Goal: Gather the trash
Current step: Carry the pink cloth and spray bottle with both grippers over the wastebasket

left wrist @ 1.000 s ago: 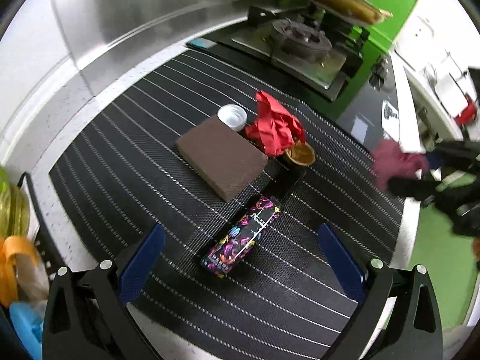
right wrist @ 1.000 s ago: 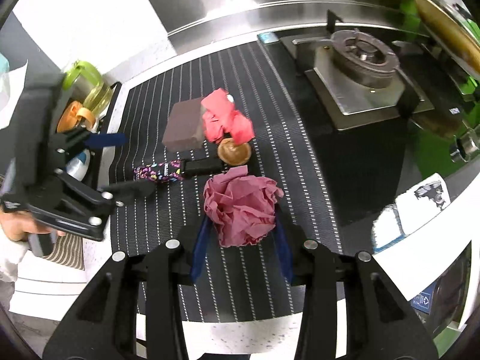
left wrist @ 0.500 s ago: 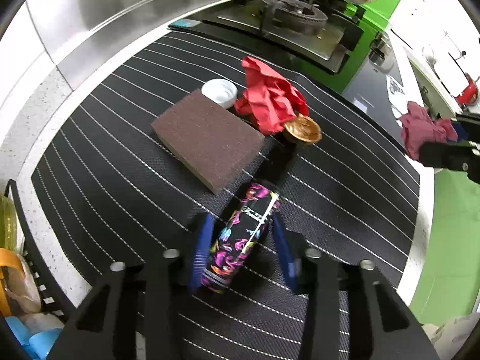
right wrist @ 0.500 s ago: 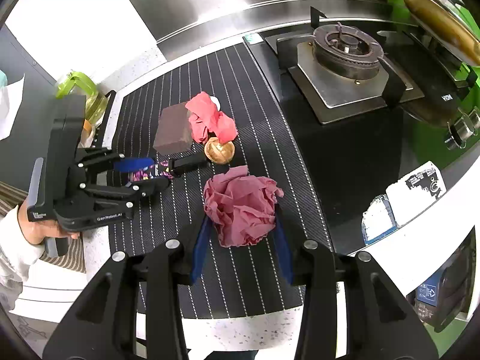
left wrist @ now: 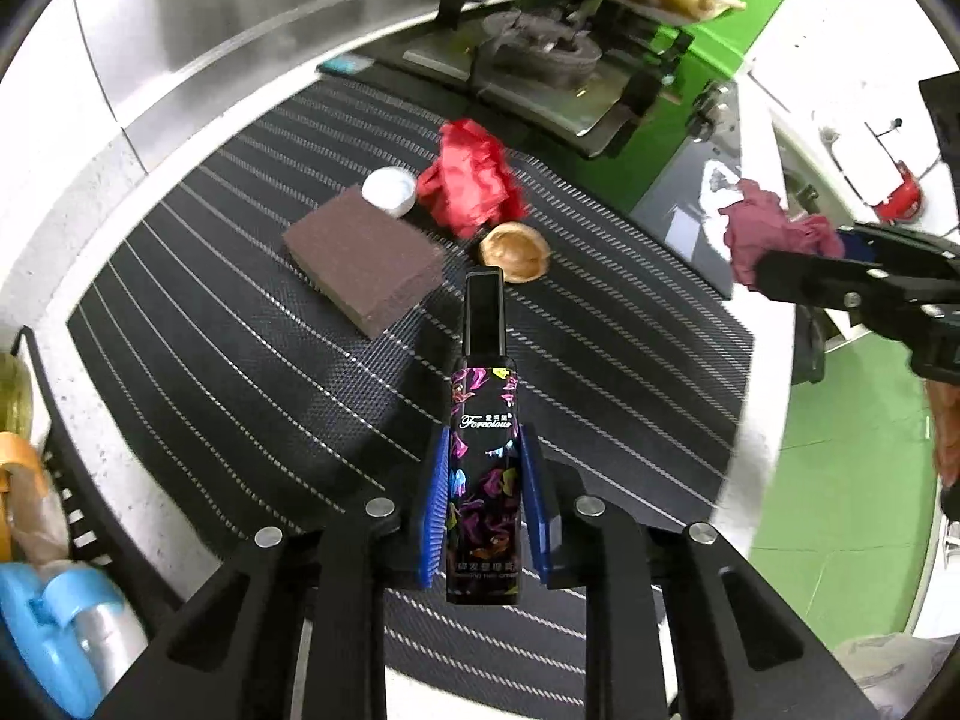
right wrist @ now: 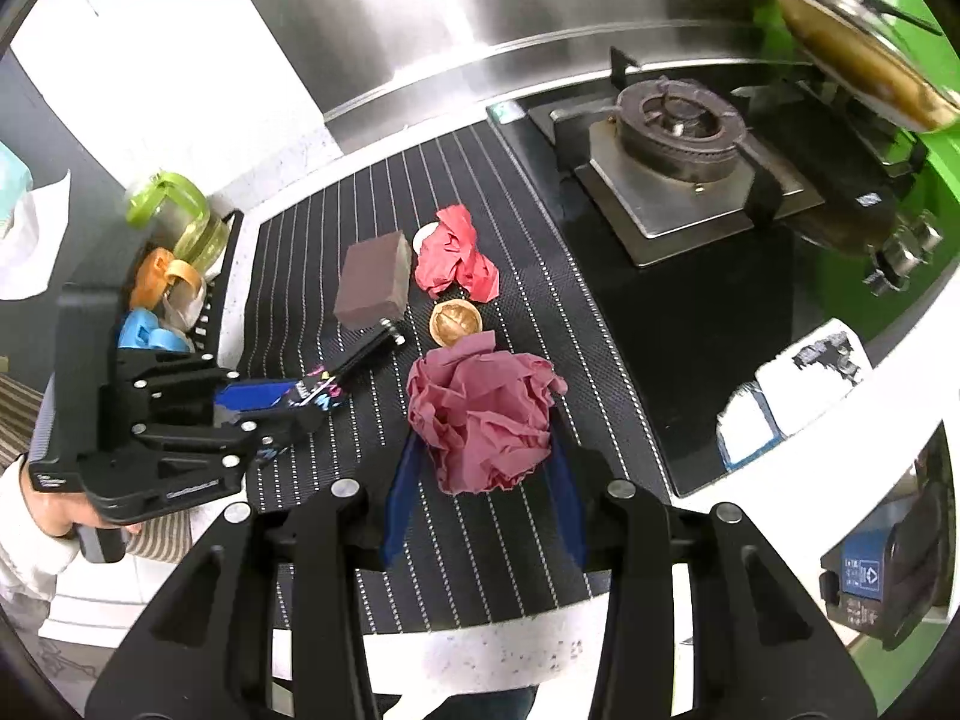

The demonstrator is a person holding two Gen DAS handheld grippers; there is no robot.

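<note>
A black spray bottle [left wrist: 483, 324] with a colourful print sticks forward between the blue pads of my left gripper [left wrist: 485, 441]. Its jaws are closing and the pads press on its sides; it hangs off the striped black mat [left wrist: 240, 360]. My right gripper [right wrist: 485, 438] is shut on a crumpled dark pink paper ball [right wrist: 480, 414], held above the mat's front part. On the mat lie a crumpled red paper [left wrist: 471, 186], a walnut shell [left wrist: 514, 252], a small white cap [left wrist: 389, 191] and a brown sponge block [left wrist: 366, 258].
A gas stove [right wrist: 678, 138] stands behind the mat on the right, with a pan [right wrist: 858, 60] beyond it. A black rack [right wrist: 222, 276] with coloured cups lines the mat's left edge. A white folded cloth [right wrist: 792, 384] lies near the counter's front right edge.
My left gripper went from wide open to closed around the spray bottle and raised it off the mat. The right gripper rose a little with the pink paper still in it.
</note>
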